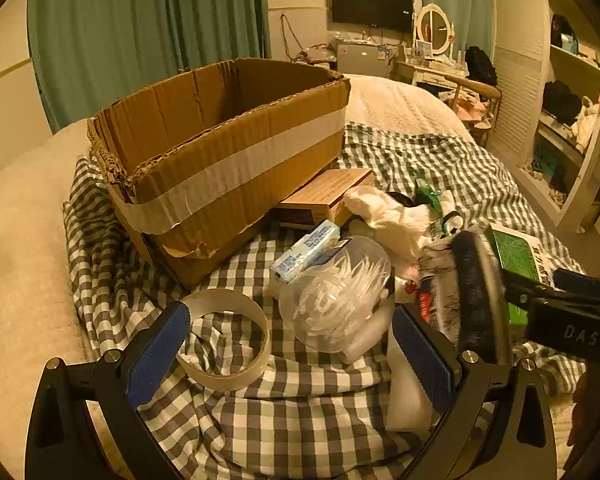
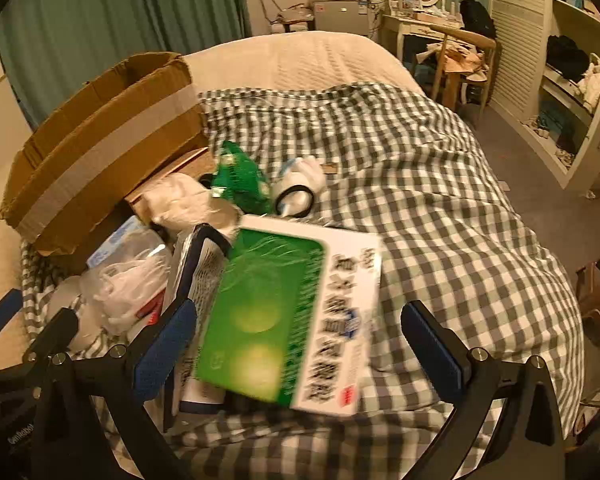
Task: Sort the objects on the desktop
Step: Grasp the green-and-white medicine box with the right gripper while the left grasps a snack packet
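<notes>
My left gripper [image 1: 292,354] stands open low over the checked cloth. A white tape roll [image 1: 224,340] lies just inside its left finger, and a clear tub of cotton swabs [image 1: 336,292] lies between the fingertips, slightly ahead. A small blue-and-white carton [image 1: 304,250] leans on the tub. My right gripper [image 2: 298,350] is open around a green-and-white flat box [image 2: 292,316] that lies on other packets, its left finger close to the box's edge. In the left wrist view the right gripper [image 1: 540,280] is at the right, by that green box [image 1: 516,256]. The open cardboard box [image 1: 220,148] stands behind.
A brown flat box [image 1: 328,192], a crumpled white bag [image 1: 388,212] and a green packet [image 2: 240,180] lie beside the cardboard box [image 2: 100,148]. A black-edged printed packet [image 2: 196,272] lies left of the green box. The checked cloth [image 2: 440,200] covers the bed; a chair and shelves stand to the right.
</notes>
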Demonstrator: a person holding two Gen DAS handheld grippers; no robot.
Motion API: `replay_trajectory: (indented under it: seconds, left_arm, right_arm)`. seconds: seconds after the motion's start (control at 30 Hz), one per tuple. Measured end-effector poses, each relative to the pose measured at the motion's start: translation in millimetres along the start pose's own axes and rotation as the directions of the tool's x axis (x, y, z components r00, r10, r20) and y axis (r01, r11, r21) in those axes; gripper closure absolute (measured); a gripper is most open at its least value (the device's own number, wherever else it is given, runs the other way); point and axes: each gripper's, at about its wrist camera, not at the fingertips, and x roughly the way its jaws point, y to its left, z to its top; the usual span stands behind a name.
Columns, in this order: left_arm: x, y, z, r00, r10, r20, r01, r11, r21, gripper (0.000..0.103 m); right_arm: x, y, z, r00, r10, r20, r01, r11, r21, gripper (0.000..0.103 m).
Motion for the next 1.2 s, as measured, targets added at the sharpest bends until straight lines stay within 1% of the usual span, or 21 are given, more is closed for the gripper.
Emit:
replay_trajectory:
  seconds: [0.13,0.2,0.27,0.33,0.37,0.4,0.43,0.47,0.53,0.57,0.7,0.77,0.8,0.9,0.93,1.0,1.03,1.07,1.1,1.17,1.2]
  left_arm:
    - [-2,-3,0,1.0,-0.011,0.011,0.011,1.0,0.009,0.0]
    - [-4,-4,0,1.0,-0.022,0.023,0.021,1.0,0.009,0.0]
    - [-7,-5,0,0.998,-0.051,0.033,0.051,0.999,0.007,0.0]
    - [-10,-8,-1,0.996,-0.083,0.043,0.083,0.996,0.014,0.0]
    - [-11,-11,-2,0.994,-0.096,0.047,0.095,0.995,0.023,0.0]
    - [-13,-13,-2,0.993,-0.106,0.049,0.105,0.994,0.032,0.0]
    - [-14,-16,-3,0.991,-0.121,0.049,0.119,0.992,0.042,0.0]
    - [-15,-18,-4,0.99,-0.134,0.05,0.132,0.99,0.05,0.0]
    - [-18,-25,-6,0.98,-0.192,0.054,0.188,0.979,0.076,0.0]
    - [-21,-30,-8,0.97,-0.237,0.054,0.231,0.968,0.099,0.0]
    - [-30,-55,-16,0.943,-0.329,0.047,0.315,0.93,0.187,0.0]
    - [-31,-70,-21,0.938,-0.343,0.052,0.323,0.917,0.233,0.0]
    - [-31,-76,-23,0.939,-0.341,0.055,0.317,0.914,0.255,0.0]
    - [-25,-97,-29,0.949,-0.309,0.052,0.273,0.896,0.351,0.001]
    - [-22,-102,-30,0.952,-0.302,0.057,0.26,0.89,0.376,0.003]
    - [-17,-107,-29,0.959,-0.275,0.066,0.227,0.888,0.399,0.021]
    - [-14,-106,-29,0.962,-0.267,0.057,0.223,0.889,0.4,0.027]
    - [-7,-107,-27,0.966,-0.257,0.034,0.223,0.89,0.398,0.043]
    - [-1,-105,-26,0.968,-0.251,0.013,0.226,0.891,0.393,0.061]
    - [9,-100,-24,0.967,-0.252,-0.023,0.243,0.898,0.366,0.081]
    - [11,-97,-24,0.965,-0.259,-0.035,0.255,0.902,0.348,0.083]
  right_arm:
    - [2,6,-1,1.0,-0.004,-0.006,0.004,1.0,-0.02,0.0]
    - [4,3,-3,1.0,0.029,-0.01,-0.029,1.0,0.008,0.0]
    - [10,-3,-3,0.998,0.045,-0.04,-0.043,0.998,0.043,0.0]
    - [14,-9,-5,0.997,0.031,-0.065,-0.028,0.998,0.06,0.001]
    - [16,-12,-5,0.997,0.031,-0.073,-0.026,0.997,0.072,0.003]
    - [16,-15,-5,0.996,0.046,-0.075,-0.04,0.996,0.084,0.008]
    - [14,-19,-5,0.995,0.072,-0.074,-0.064,0.993,0.102,0.016]
    - [12,-21,-5,0.994,0.084,-0.071,-0.076,0.991,0.113,0.021]
    - [7,-23,-4,0.994,0.089,-0.059,-0.082,0.99,0.115,0.021]
    - [4,-23,-3,0.996,0.079,-0.051,-0.073,0.991,0.109,0.022]
    - [-4,-28,-2,0.996,0.085,-0.026,-0.081,0.989,0.127,0.022]
    - [-10,-31,-1,0.996,0.091,-0.014,-0.088,0.985,0.146,0.022]
    - [-13,-34,0,0.995,0.099,-0.008,-0.097,0.982,0.162,0.022]
    - [-25,-45,-2,0.994,0.109,0.026,-0.112,0.974,0.199,0.022]
    - [-28,-48,-1,0.994,0.103,0.032,-0.107,0.973,0.206,0.022]
    - [-30,-54,-1,0.992,0.118,0.043,-0.125,0.964,0.234,0.022]
    - [-30,-57,0,0.991,0.126,0.045,-0.133,0.959,0.249,0.023]
    - [-29,-58,0,0.991,0.131,0.04,-0.136,0.957,0.255,0.023]
    - [-28,-59,0,0.991,0.128,0.031,-0.132,0.959,0.252,0.023]
    - [-24,-57,-1,0.991,0.132,0.012,-0.131,0.962,0.241,0.023]
    - [-23,-55,-3,0.99,0.143,0.003,-0.139,0.961,0.238,0.023]
